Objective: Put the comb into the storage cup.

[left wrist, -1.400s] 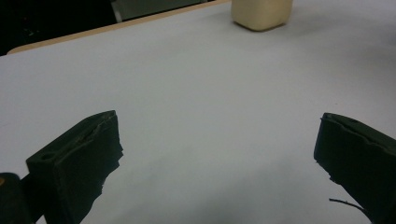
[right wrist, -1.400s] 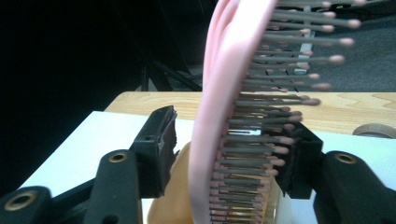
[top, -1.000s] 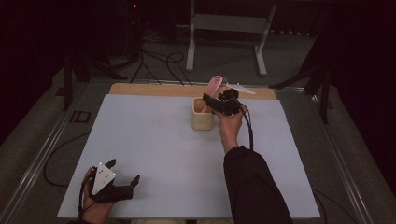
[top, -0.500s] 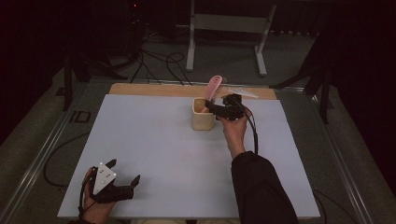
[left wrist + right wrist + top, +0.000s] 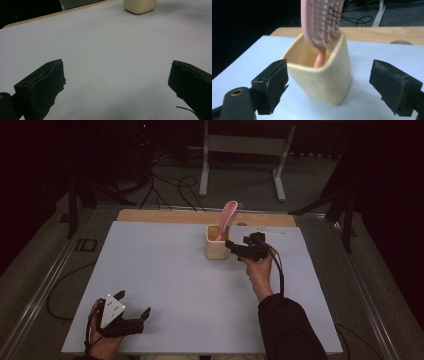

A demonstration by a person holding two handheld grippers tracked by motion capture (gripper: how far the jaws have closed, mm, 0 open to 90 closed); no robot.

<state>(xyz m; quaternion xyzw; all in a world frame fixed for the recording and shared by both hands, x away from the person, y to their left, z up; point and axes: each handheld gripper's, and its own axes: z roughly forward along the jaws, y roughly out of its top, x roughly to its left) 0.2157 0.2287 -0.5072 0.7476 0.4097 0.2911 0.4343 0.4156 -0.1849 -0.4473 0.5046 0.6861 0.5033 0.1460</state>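
A cream square cup (image 5: pixel 215 249) stands on the white table (image 5: pixel 165 270) at the far middle. A pink hairbrush (image 5: pixel 227 216) stands in it, handle down, leaning on the rim. My right gripper (image 5: pixel 234 251) is just right of the cup, open, with nothing in it. In the right gripper view the cup (image 5: pixel 325 80) sits between and slightly beyond the wide-apart jaws (image 5: pixel 329 82), with the brush head (image 5: pixel 322 22) above. My left gripper (image 5: pixel 133 305) rests open at the near left corner. Ahead of its jaws (image 5: pixel 116 80) is bare table, and the cup (image 5: pixel 140 6) is far off.
A wooden strip (image 5: pixel 165 216) runs along the table's far edge. A thin white item (image 5: pixel 267 230) lies behind the right gripper. Beyond the table are cables (image 5: pixel 170 187) and a metal stand (image 5: pixel 245 150) on the floor.
My right gripper has drawn back from the cup's top toward the person. The pink brush stays standing in the cup. The left gripper has not moved.
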